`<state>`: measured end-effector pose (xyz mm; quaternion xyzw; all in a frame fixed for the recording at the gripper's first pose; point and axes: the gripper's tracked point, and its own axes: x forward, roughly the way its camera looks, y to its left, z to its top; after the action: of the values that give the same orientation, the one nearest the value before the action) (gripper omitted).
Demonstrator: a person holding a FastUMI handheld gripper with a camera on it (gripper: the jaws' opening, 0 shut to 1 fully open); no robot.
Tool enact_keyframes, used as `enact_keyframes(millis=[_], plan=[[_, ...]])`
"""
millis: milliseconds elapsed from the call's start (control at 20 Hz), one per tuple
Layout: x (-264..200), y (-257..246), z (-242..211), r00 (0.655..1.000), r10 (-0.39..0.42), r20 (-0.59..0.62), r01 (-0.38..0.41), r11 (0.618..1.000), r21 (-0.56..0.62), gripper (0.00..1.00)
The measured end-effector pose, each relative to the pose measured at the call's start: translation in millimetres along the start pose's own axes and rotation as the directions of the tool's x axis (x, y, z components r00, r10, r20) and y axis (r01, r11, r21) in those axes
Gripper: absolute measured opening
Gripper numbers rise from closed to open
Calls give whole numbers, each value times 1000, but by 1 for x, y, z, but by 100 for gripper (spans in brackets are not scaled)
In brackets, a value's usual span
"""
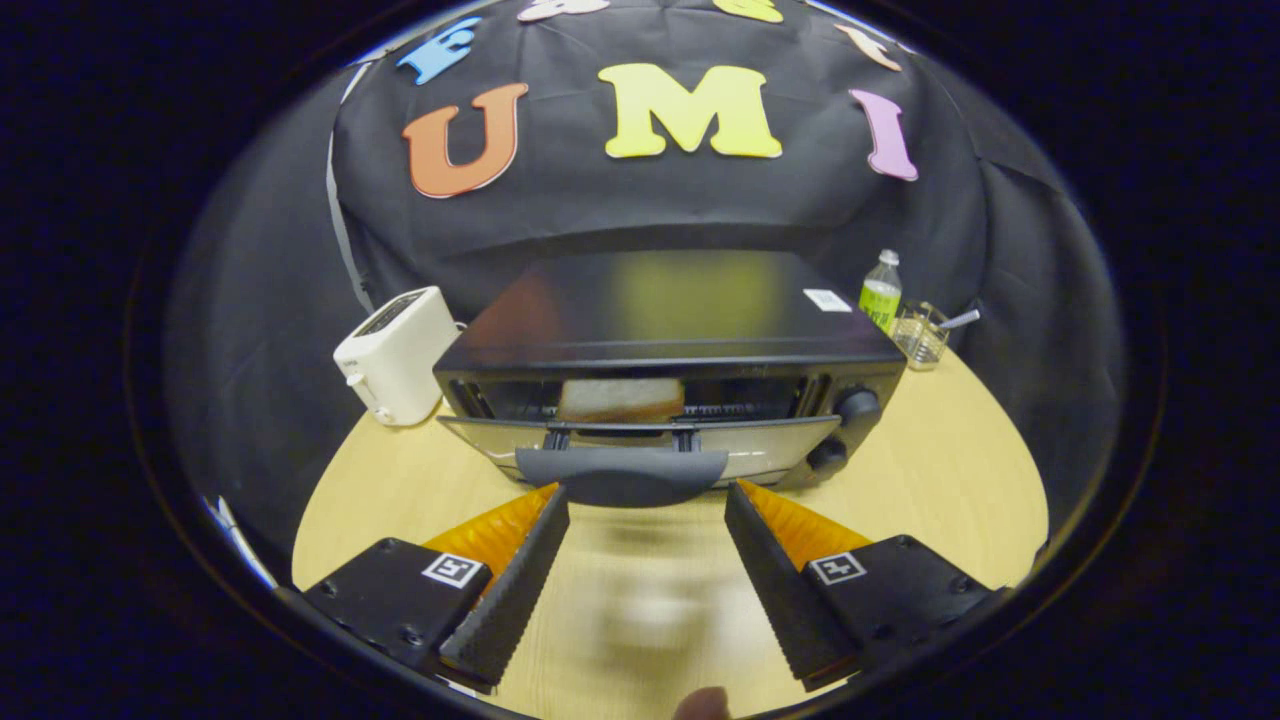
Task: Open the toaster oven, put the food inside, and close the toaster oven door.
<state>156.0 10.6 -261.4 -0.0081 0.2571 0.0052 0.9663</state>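
Observation:
A black toaster oven (670, 340) stands on the wooden table just beyond my fingers. Its glass door (770, 450) hangs partly open, tilted toward me, with the dark handle (622, 470) at its front edge. Inside, a slice of bread (620, 398) rests on the rack. My gripper (645, 495) is open, its two black fingers with orange sides spread wide. The fingertips sit just under the handle's two ends, holding nothing.
A white pop-up toaster (395, 352) stands left of the oven. To the oven's right at the back are a green-labelled bottle (881, 292) and a glass with a spoon (922, 338). The round wooden table (950, 470) has bare surface around my fingers.

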Motion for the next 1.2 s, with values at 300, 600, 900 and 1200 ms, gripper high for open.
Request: enact_keyframes(millis=[300,600,900,1200], plan=[[-80,1,77,976,-7,216,15,999,-34,100],[-193,9,140,909,-28,417,48,998,-37,100],[-266,19,139,864,-8,503,27,999,-30,100],[-306,34,94,868,26,495,-14,1000,-27,100]])
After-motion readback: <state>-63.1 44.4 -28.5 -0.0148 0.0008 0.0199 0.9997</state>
